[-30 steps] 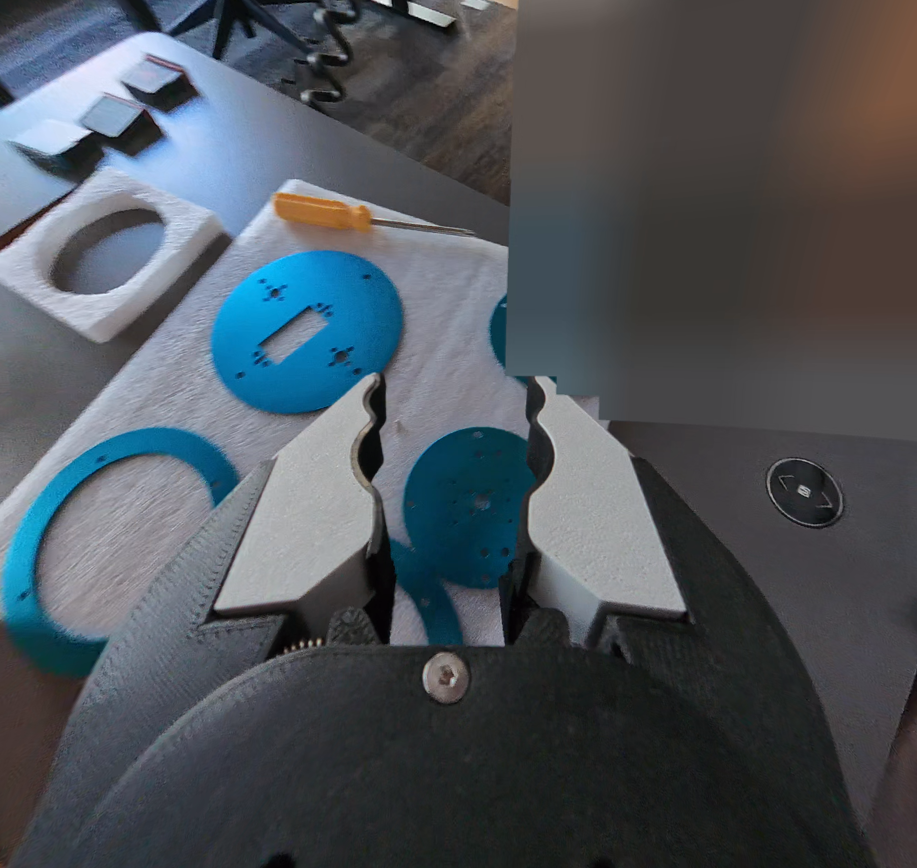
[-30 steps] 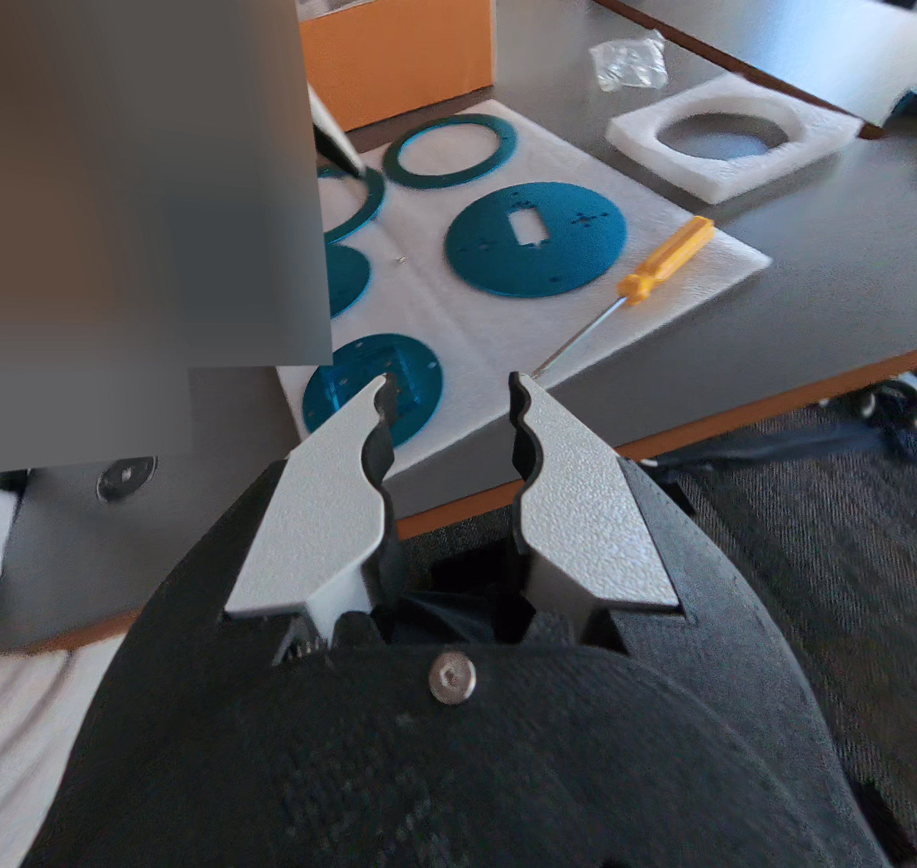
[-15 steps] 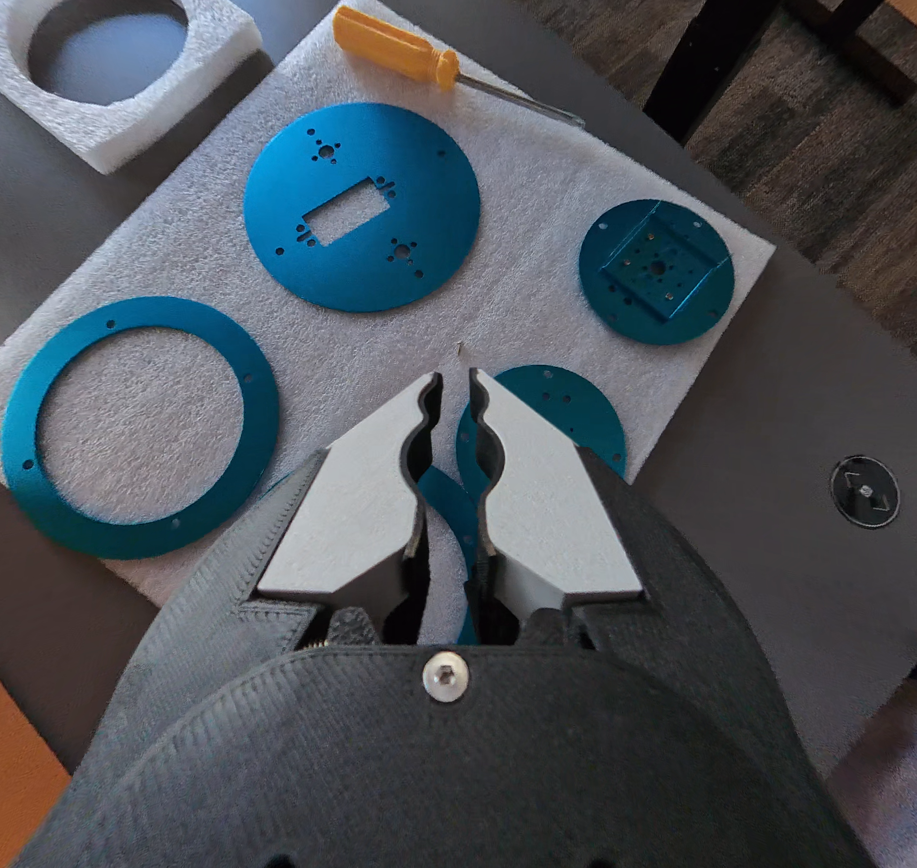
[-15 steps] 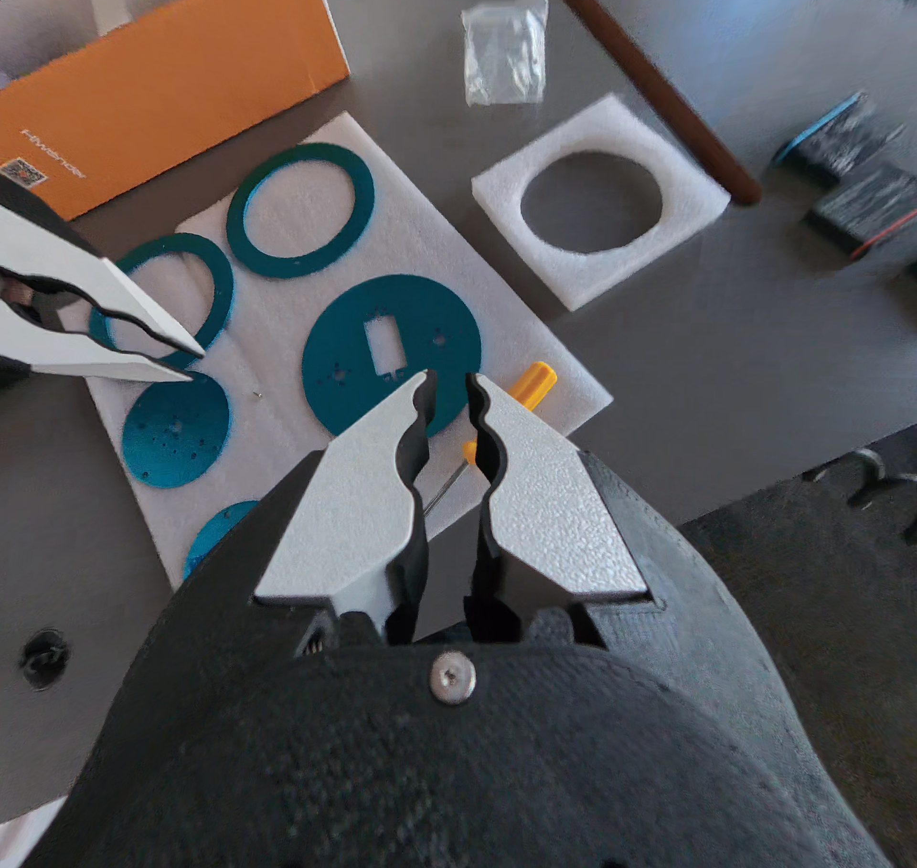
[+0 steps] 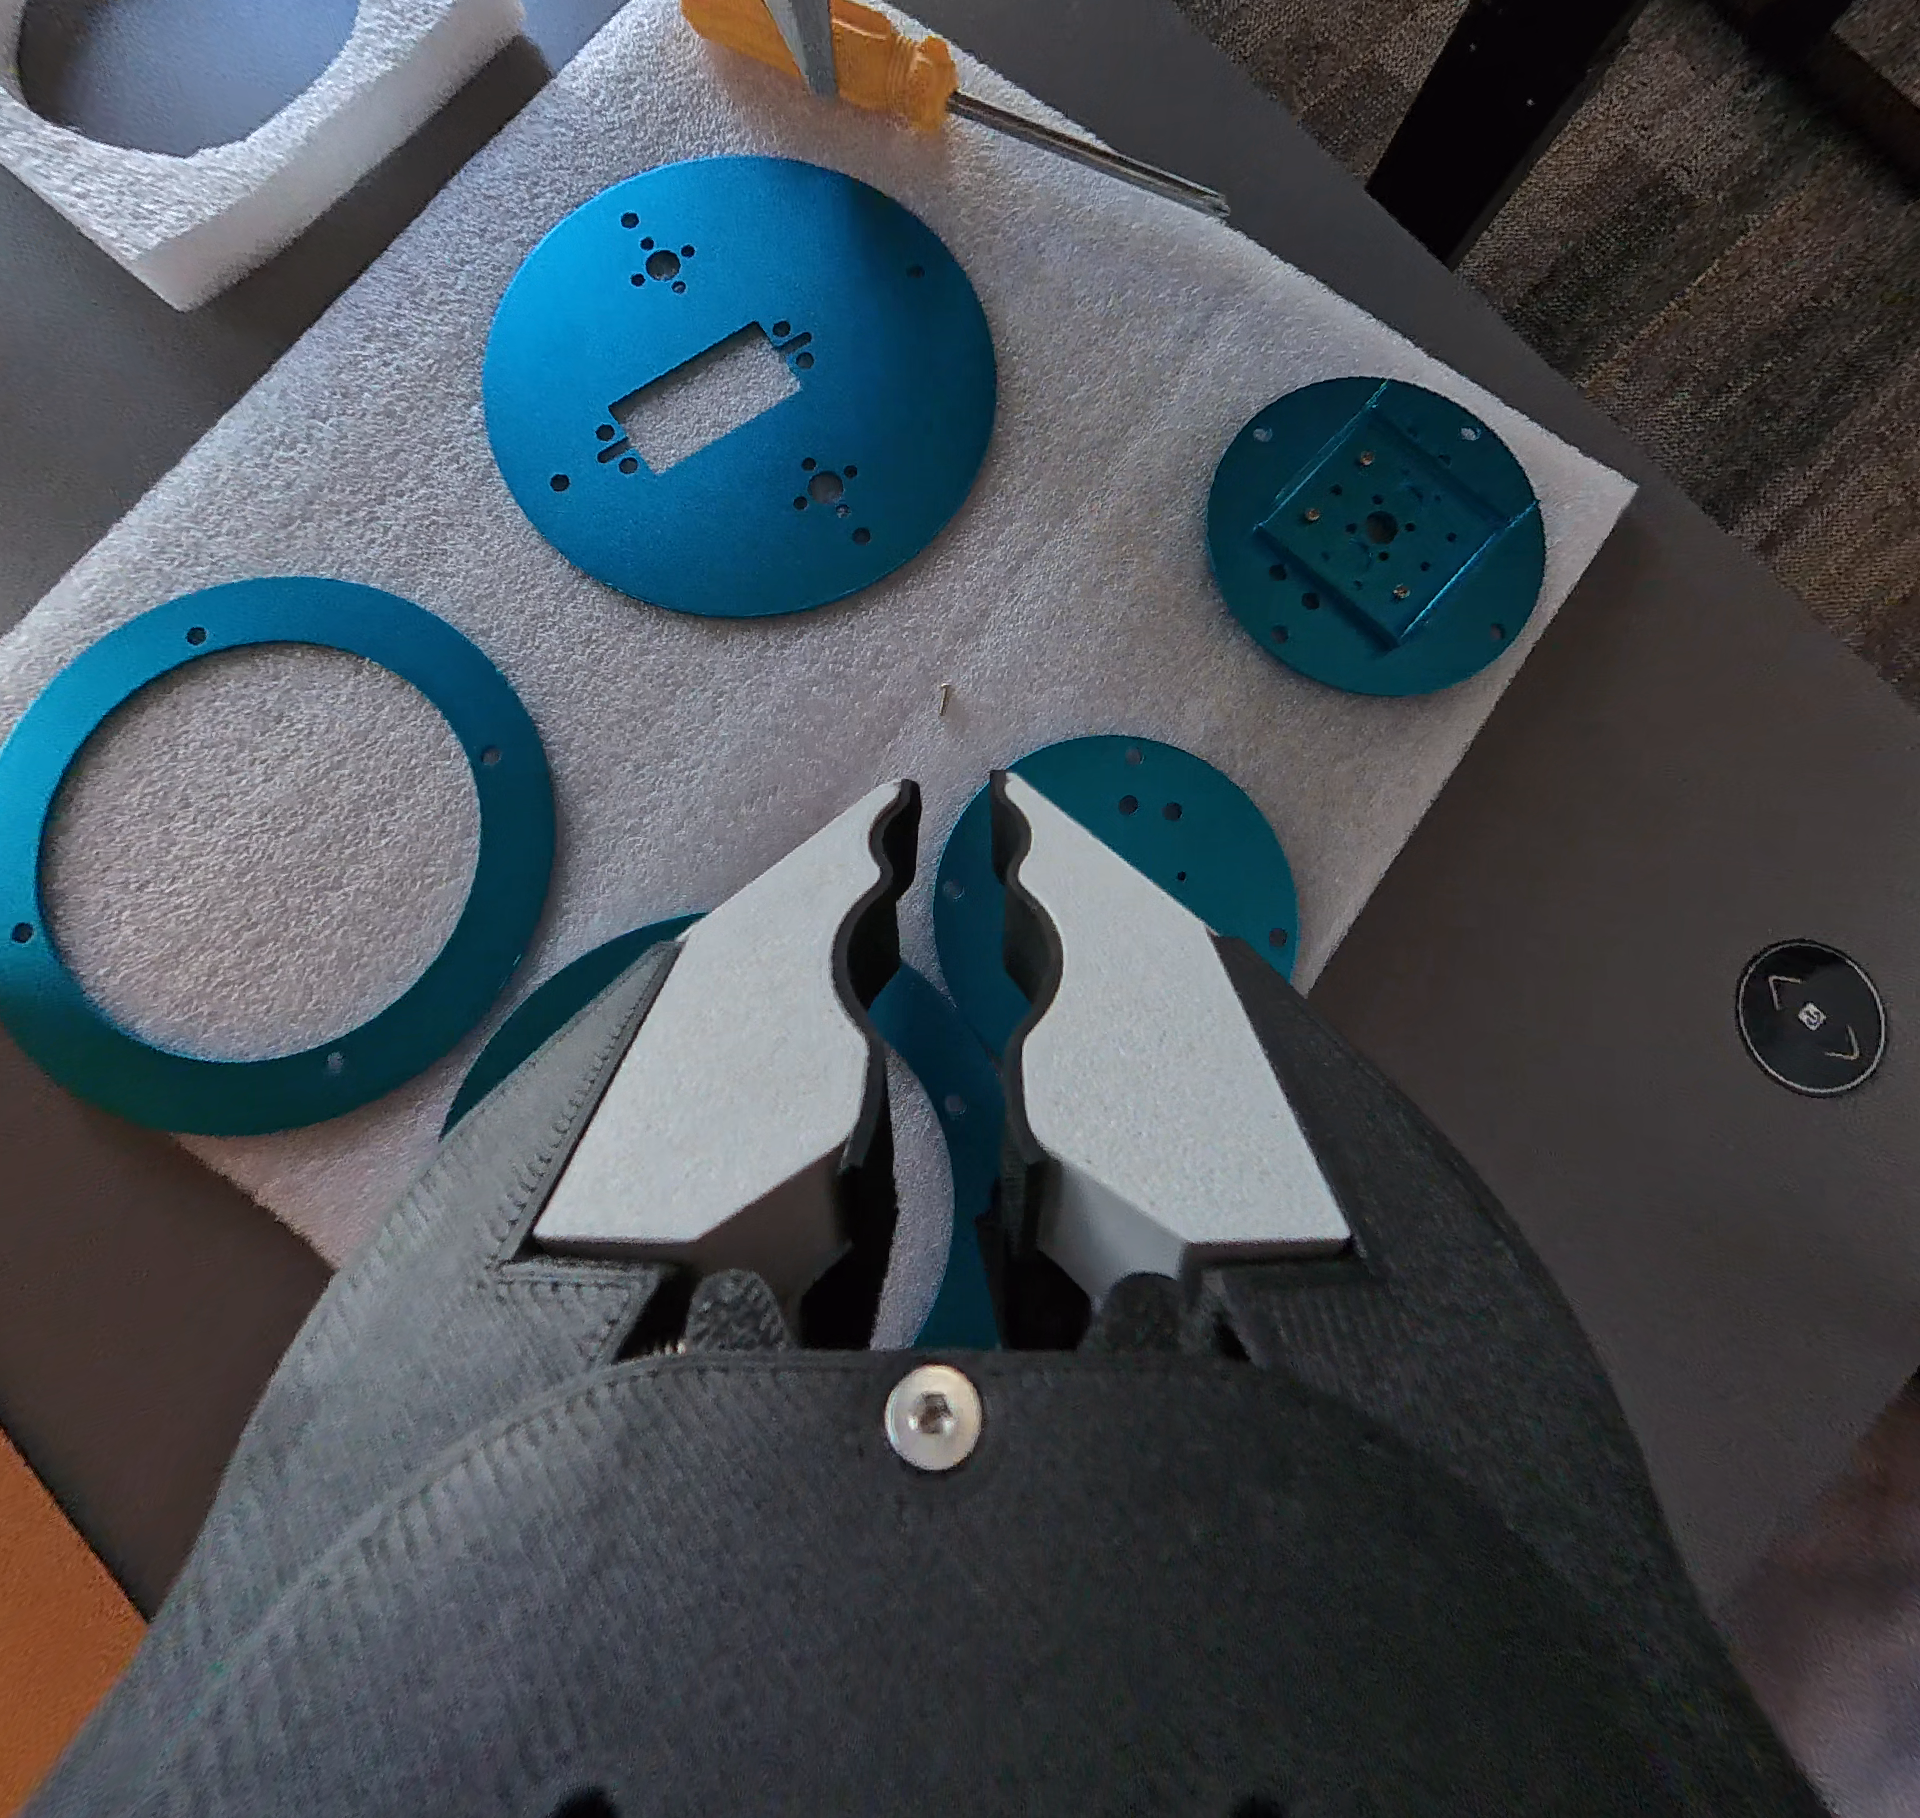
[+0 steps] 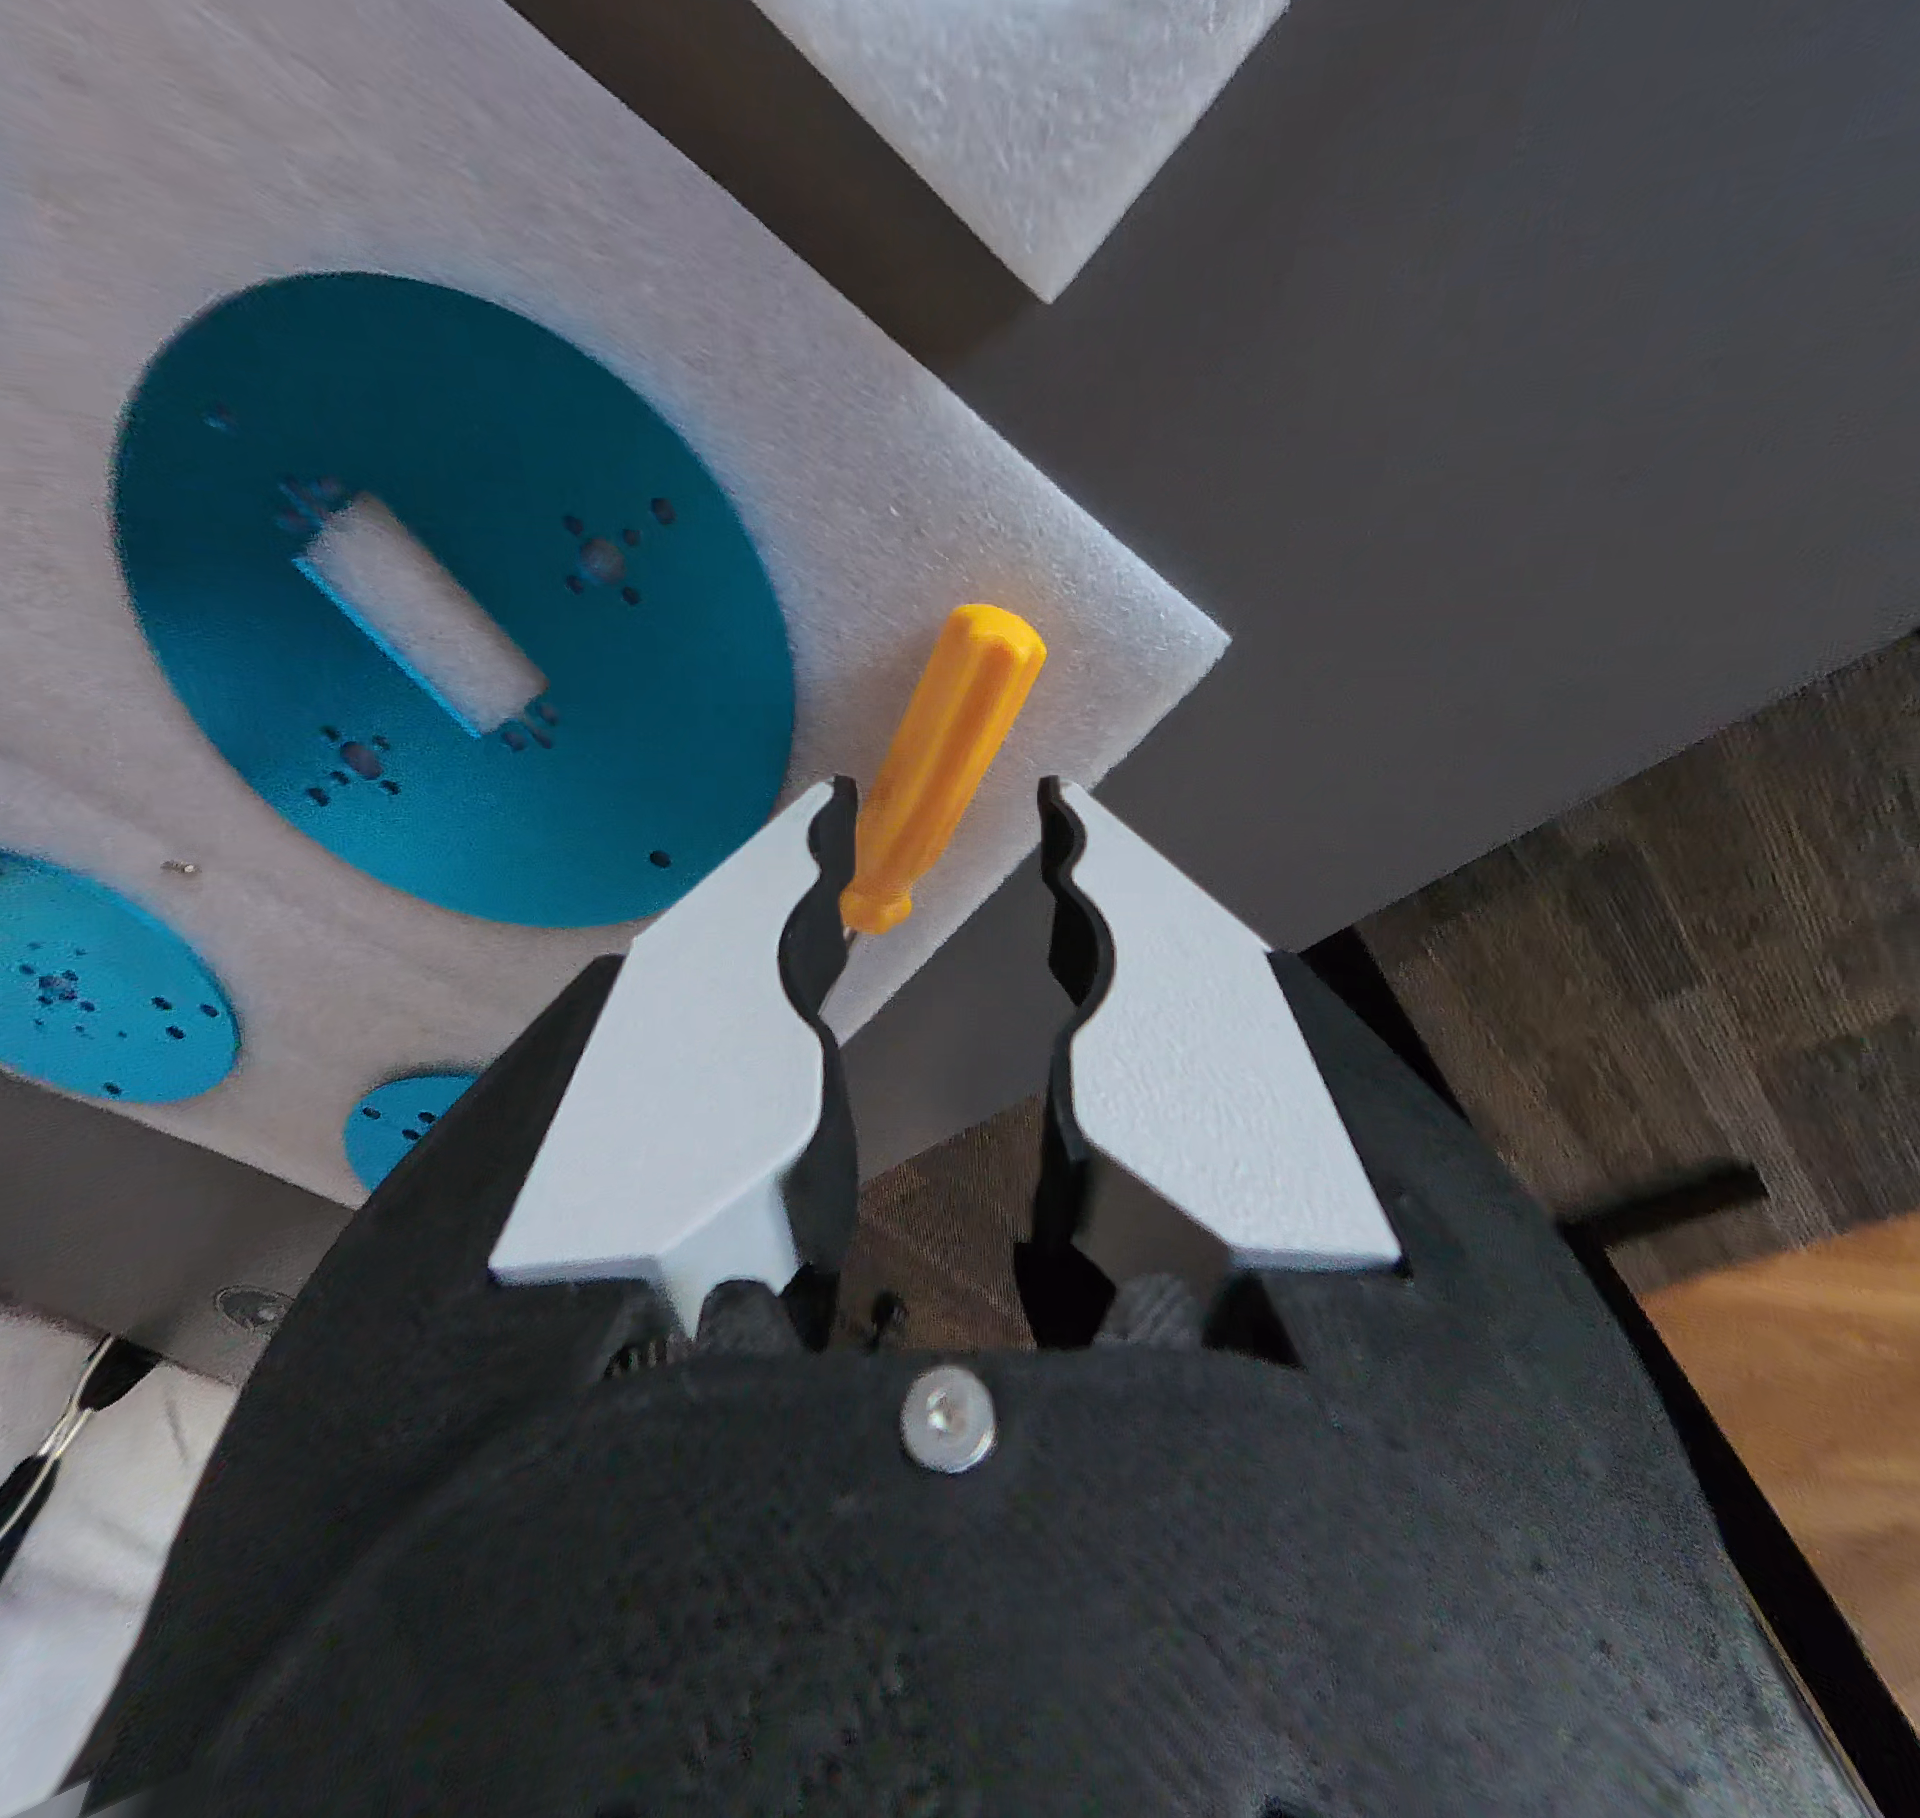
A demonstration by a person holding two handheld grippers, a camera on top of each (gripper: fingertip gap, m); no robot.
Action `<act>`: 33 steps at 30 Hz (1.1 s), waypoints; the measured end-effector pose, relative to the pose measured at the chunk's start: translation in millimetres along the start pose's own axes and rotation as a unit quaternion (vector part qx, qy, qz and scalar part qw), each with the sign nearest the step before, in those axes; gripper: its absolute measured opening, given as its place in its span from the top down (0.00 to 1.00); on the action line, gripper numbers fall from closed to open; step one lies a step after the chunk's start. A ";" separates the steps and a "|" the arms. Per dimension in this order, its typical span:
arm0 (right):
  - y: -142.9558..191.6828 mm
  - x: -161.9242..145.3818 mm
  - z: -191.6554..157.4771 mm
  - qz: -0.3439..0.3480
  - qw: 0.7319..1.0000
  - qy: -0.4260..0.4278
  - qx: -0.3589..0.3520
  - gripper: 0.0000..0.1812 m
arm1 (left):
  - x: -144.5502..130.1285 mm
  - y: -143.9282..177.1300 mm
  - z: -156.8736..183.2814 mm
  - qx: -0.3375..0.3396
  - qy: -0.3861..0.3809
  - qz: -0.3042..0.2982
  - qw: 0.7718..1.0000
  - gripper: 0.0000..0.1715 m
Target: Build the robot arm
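An orange-handled screwdriver (image 6: 945, 760) lies at the edge of a white foam sheet (image 6: 883, 480). My right gripper (image 6: 940, 781) is open with its tips either side of the handle's lower end; the handle sits close to the left finger. One of its fingers (image 5: 800, 2) shows over the handle (image 5: 883, 54) in the left wrist view. My left gripper (image 5: 954, 792) is empty, its jaws drawn to a narrow gap. It hovers over a small blue disc (image 5: 1174, 875) and a partly hidden blue ring (image 5: 935, 1041).
The foam sheet (image 5: 727, 688) also carries a large blue disc with a rectangular slot (image 5: 883, 366), a blue ring (image 5: 516, 833), a blue hub disc (image 5: 1455, 625) and a tiny screw (image 5: 943, 696). A foam frame (image 5: 416, 23) lies beyond. The table edge and carpet are close on the right (image 6: 1662, 937). The tips of one gripper are about 20 cm away from the tips of the other.
My right gripper has dropped close to the screwdriver and opened around its handle. My left gripper narrowed from wide open a second ago and has since held still.
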State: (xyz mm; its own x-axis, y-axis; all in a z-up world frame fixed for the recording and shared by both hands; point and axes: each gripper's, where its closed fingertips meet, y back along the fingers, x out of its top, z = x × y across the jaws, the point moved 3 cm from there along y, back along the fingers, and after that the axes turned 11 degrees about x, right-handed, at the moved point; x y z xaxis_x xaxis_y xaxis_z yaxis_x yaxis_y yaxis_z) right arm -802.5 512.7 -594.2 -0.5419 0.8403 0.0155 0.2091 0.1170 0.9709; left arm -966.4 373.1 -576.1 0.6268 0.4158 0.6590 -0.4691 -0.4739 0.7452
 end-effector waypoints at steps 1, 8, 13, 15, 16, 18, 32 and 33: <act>-4.9 -1.0 0.4 -0.018 1.000 -0.010 -0.001 0.82 | 0.5 1.0 -0.5 0.001 -0.001 0.000 1.000 0.93; -6.7 1.3 2.1 -0.044 0.998 -0.038 -0.017 0.87 | 5.0 -15.2 0.8 -0.013 -0.050 -0.043 0.998 0.92; 6.7 -1.0 -0.5 -0.016 0.999 -0.024 -0.014 0.90 | 11.4 -29.9 2.0 -0.015 -0.097 -0.062 0.993 0.93; 18.8 -2.2 -3.0 0.016 1.000 -0.017 -0.006 0.90 | 11.3 -34.0 4.1 -0.022 -0.112 -0.073 0.991 0.93; 24.5 -3.2 -4.8 0.031 0.999 -0.017 0.001 0.90 | 10.2 -36.1 3.2 -0.019 -0.119 -0.081 0.989 0.93; 33.7 -6.6 -8.0 0.049 0.999 -0.017 0.017 0.90 | 9.3 -39.1 1.7 -0.012 -0.130 -0.090 0.987 0.93; 131.5 -28.3 -79.9 0.414 0.873 0.127 0.225 0.90 | 18.7 -20.4 2.7 0.027 -0.148 0.058 0.987 1.00; 136.7 -36.8 -89.6 0.451 0.842 0.151 0.256 0.90 | 24.3 -10.3 8.3 0.016 -0.140 0.099 0.985 1.00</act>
State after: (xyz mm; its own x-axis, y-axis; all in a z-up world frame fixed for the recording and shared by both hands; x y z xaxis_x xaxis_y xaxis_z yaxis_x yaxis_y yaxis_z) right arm -826.9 450.3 -440.6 -0.1411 0.5452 0.8264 0.9278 -0.2184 0.3026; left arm -941.1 381.7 -568.6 0.6734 0.0847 0.7344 -0.5823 -0.5514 0.5975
